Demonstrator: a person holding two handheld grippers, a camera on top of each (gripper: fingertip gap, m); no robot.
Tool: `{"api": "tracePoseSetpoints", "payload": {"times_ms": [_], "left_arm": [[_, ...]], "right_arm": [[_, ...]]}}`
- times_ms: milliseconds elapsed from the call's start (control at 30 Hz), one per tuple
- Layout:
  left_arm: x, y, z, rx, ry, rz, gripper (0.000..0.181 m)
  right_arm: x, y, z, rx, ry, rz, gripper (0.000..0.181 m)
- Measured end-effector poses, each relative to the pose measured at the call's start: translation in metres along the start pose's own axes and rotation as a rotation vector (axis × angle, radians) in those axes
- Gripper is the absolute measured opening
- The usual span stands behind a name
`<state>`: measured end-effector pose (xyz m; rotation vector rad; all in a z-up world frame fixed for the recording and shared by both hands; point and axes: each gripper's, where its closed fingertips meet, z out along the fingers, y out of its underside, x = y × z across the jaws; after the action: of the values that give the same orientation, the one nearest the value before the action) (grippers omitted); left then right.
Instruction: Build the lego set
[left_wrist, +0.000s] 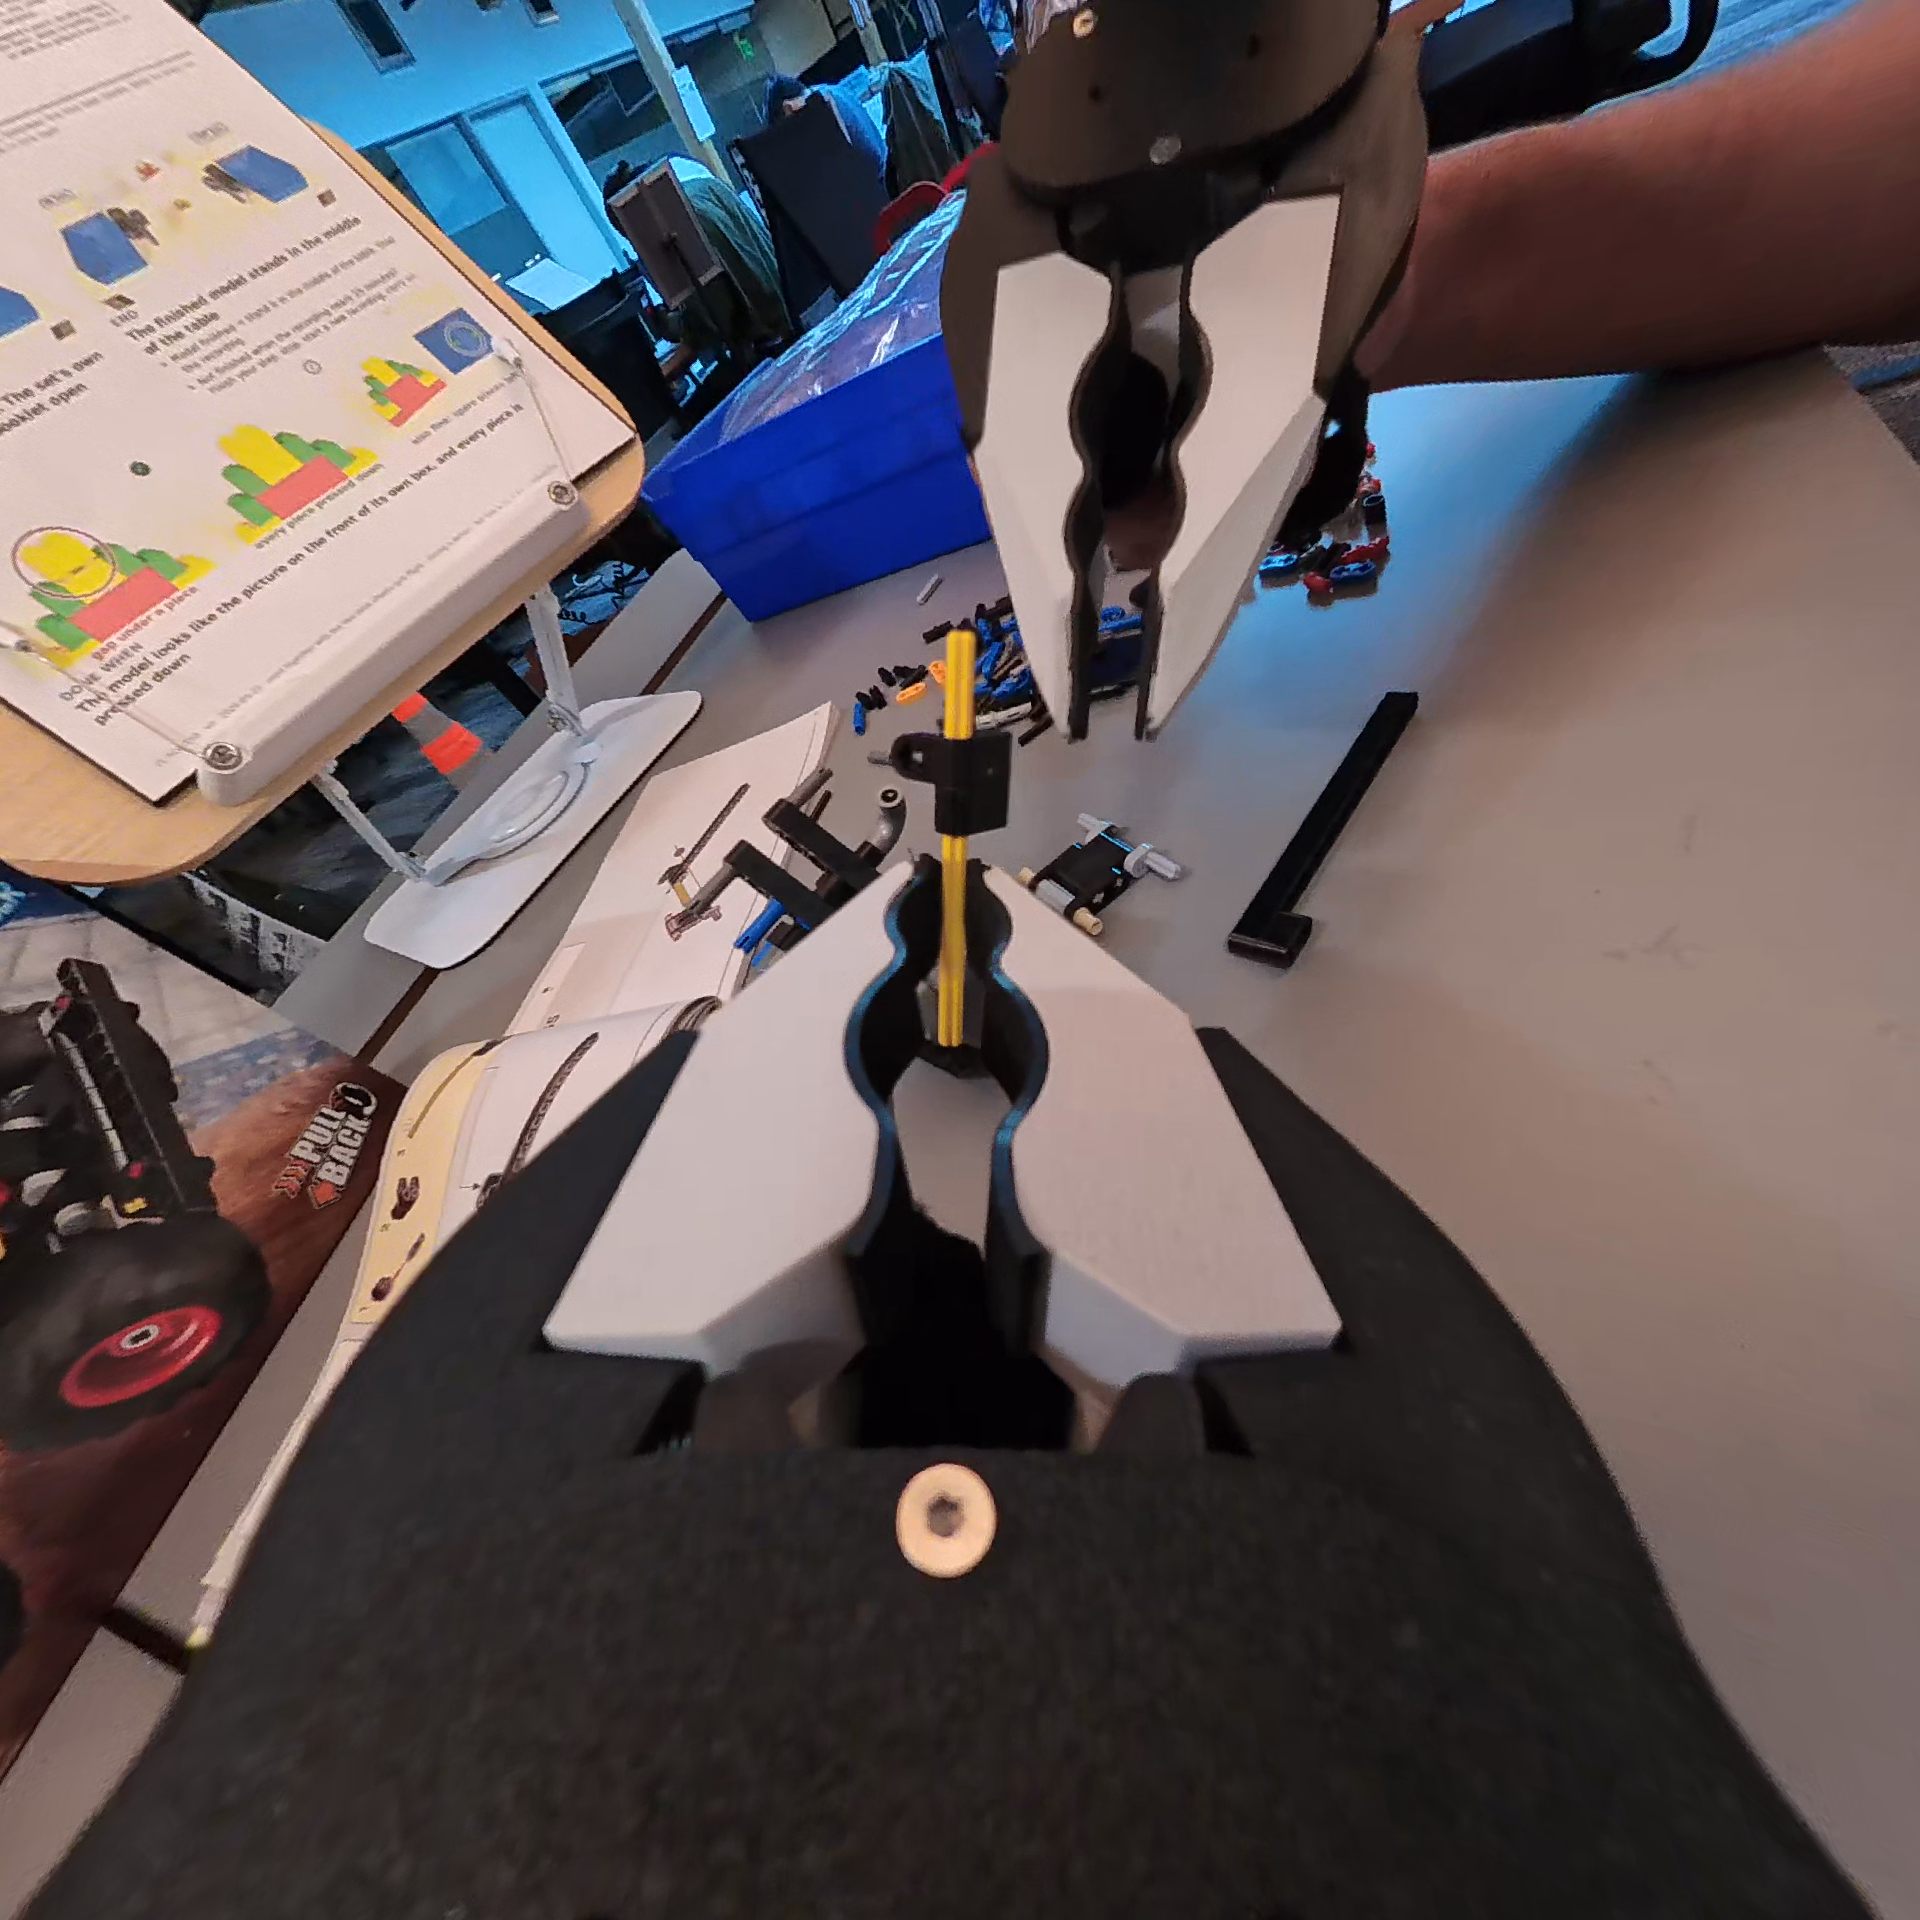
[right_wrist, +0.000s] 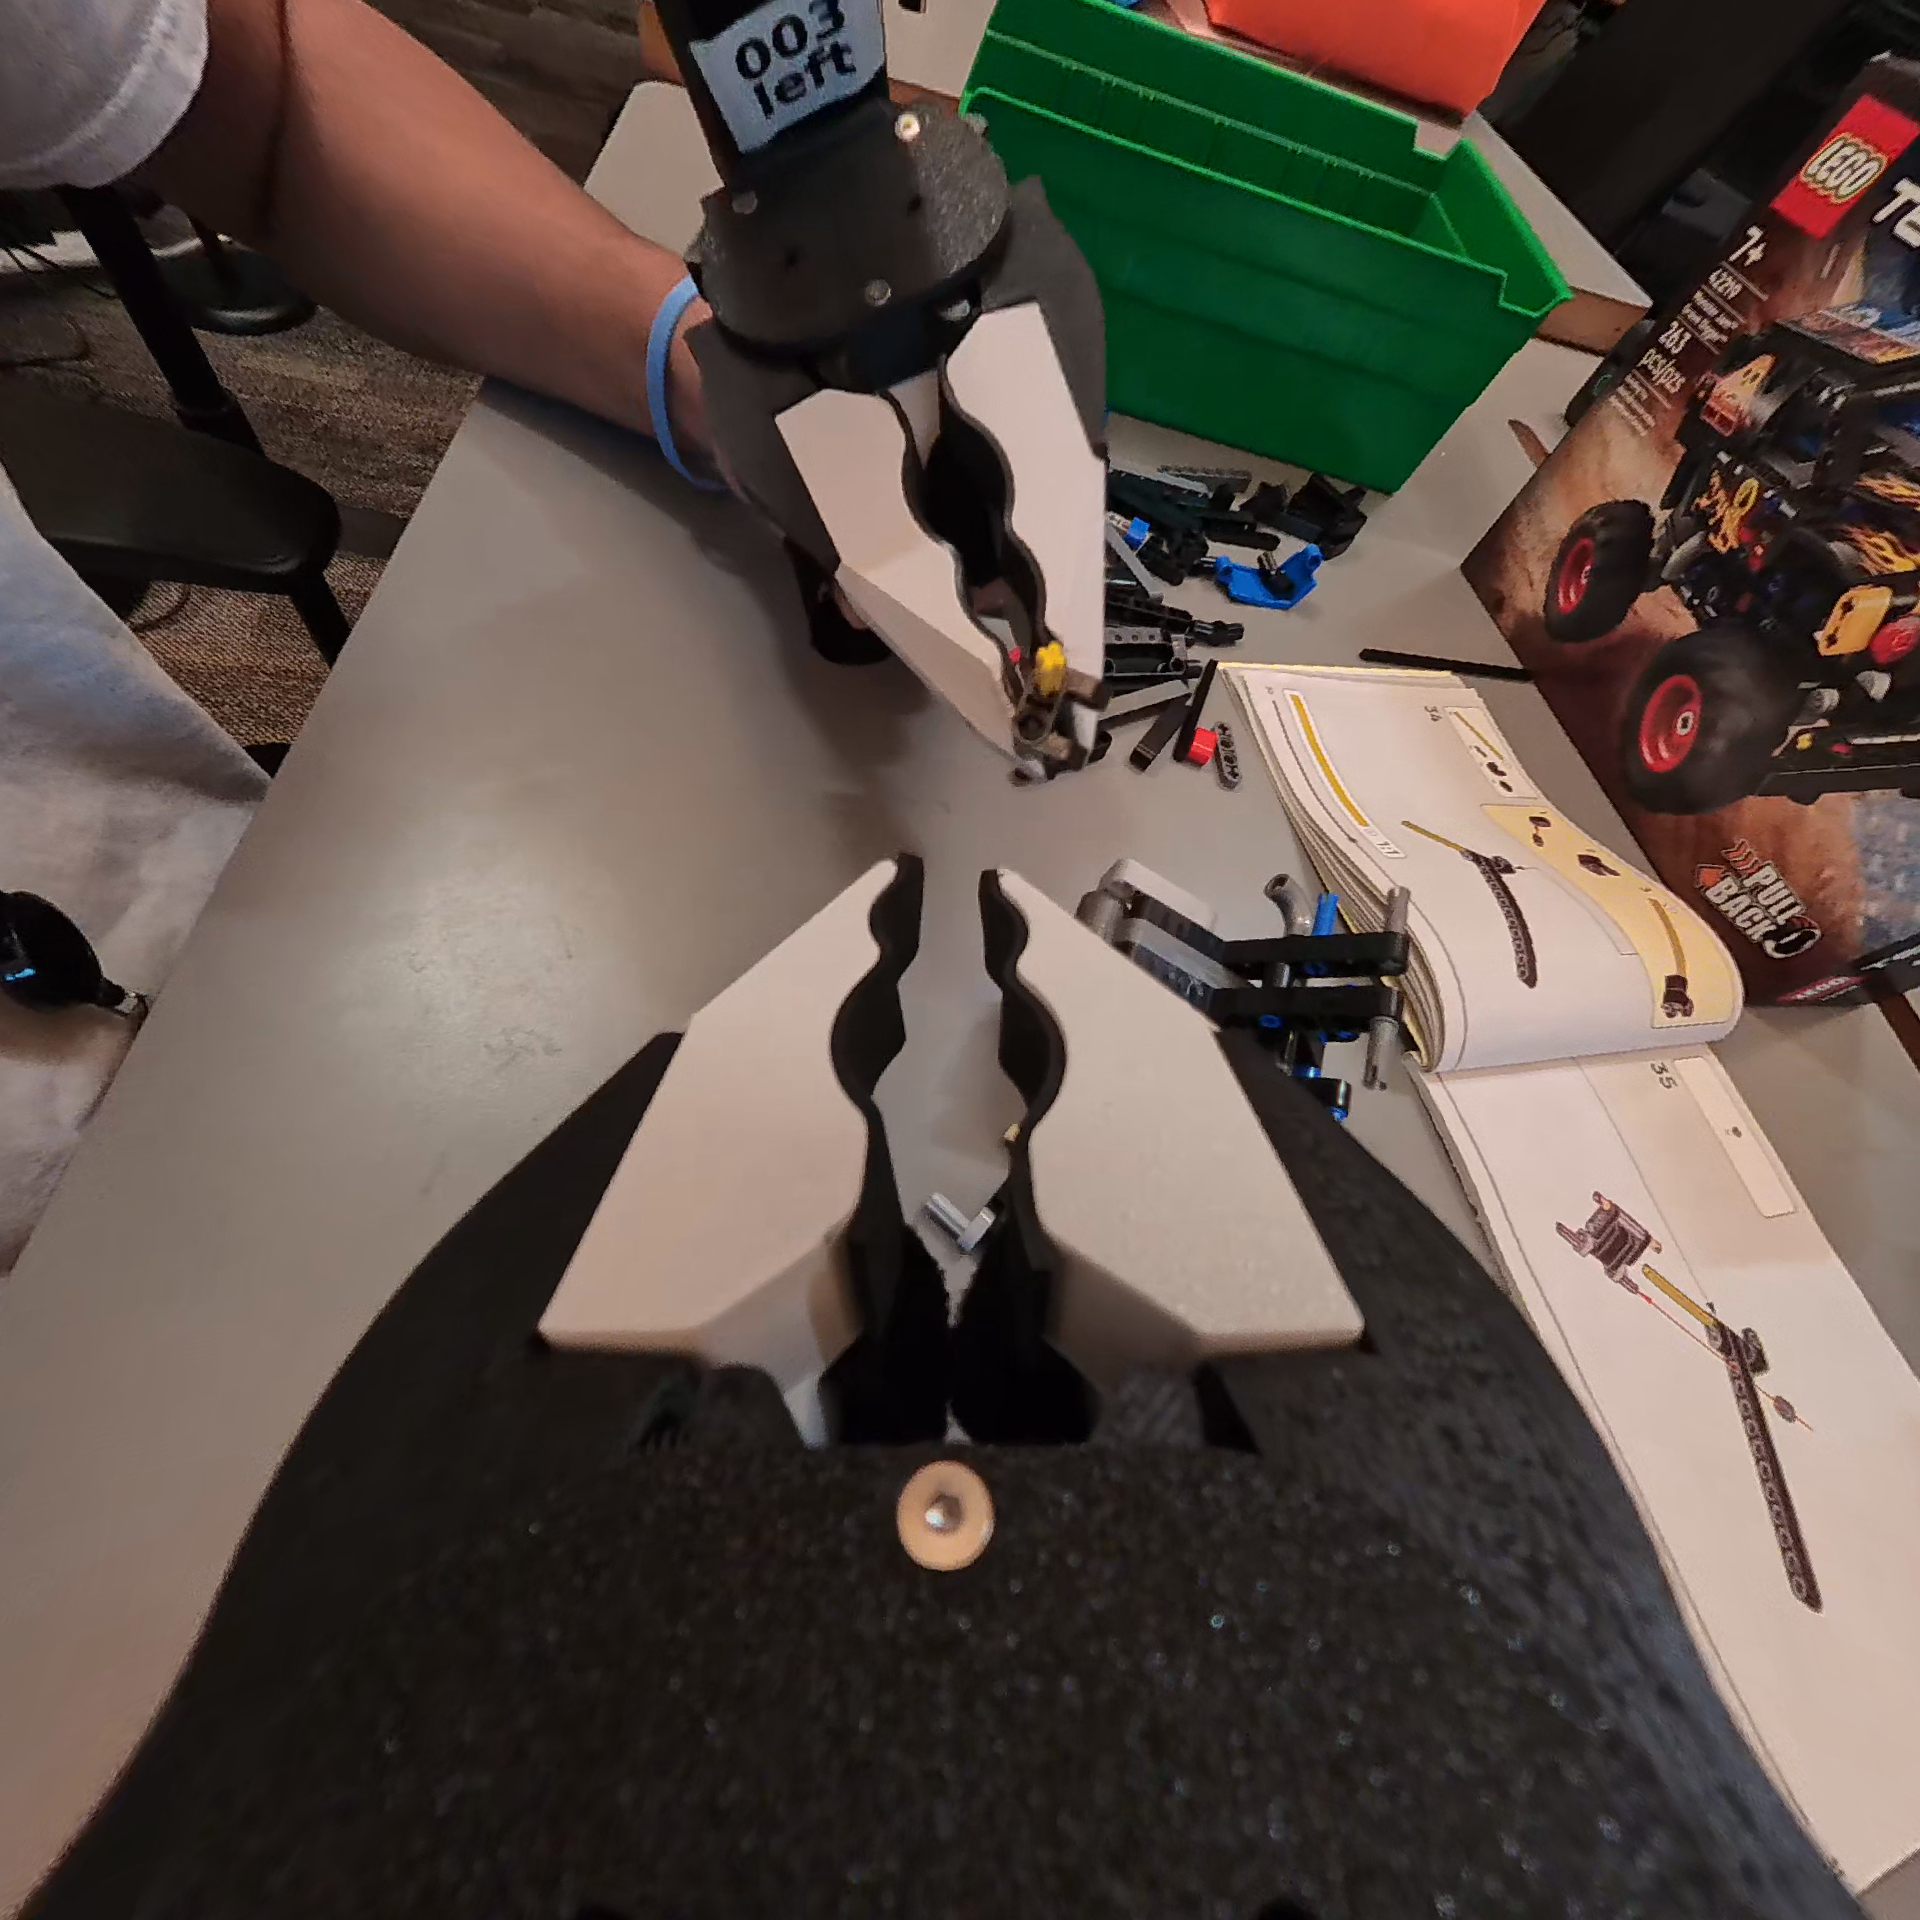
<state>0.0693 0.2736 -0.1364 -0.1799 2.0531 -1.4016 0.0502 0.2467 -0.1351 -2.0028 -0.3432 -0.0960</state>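
While the left gripper (left_wrist: 951, 883) squeezes a thin yellow rod (left_wrist: 956, 831) that sticks straight out past its tips, a small black piece (left_wrist: 966, 774) sits on the rod. Facing it from just beyond, the right gripper (right_wrist: 951, 873) has its fingers a little apart and holds nothing. Printed labels show on the left gripper's handle (right_wrist: 790, 62) and on the toy box (right_wrist: 1725, 499) to the right.

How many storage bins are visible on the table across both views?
2: a blue bin behind the loose parts in the left wrist view, and a green bin beyond the parts in the right wrist view. Others may lie outside the frames.
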Motion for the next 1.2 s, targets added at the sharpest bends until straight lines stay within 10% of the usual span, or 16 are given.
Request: {"api": "tracePoseSetpoints", "payload": {"times_ms": [1200], "left_arm": [[0.007,0.008,0.006,-0.045,0.026,-0.004,0.002]], "right_arm": [[0.014,-0.018,0.005,0.105,0.155,-0.009,0.01]]}}
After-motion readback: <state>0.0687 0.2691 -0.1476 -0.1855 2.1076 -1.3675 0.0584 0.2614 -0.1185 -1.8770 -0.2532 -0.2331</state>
